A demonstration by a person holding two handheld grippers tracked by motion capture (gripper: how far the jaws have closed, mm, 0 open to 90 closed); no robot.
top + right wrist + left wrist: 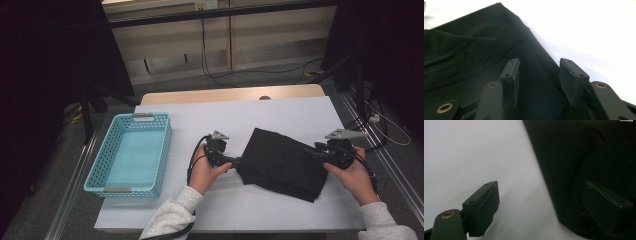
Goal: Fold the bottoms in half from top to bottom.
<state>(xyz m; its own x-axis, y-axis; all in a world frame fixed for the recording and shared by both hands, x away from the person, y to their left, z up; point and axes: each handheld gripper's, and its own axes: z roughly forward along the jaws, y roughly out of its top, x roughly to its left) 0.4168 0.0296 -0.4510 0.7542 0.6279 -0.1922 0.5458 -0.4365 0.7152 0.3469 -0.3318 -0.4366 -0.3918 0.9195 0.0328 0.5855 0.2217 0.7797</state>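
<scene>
Dim, dark-edged high view; overexposed white tabletop (280,115), soft close-up blur

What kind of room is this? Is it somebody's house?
Probably not a house; it looks like a lab or test room. A white-covered table holds a folded black cloth and a light blue plastic basket, black cables trail over the grey floor, and a person works with the left gripper and right gripper.
</scene>
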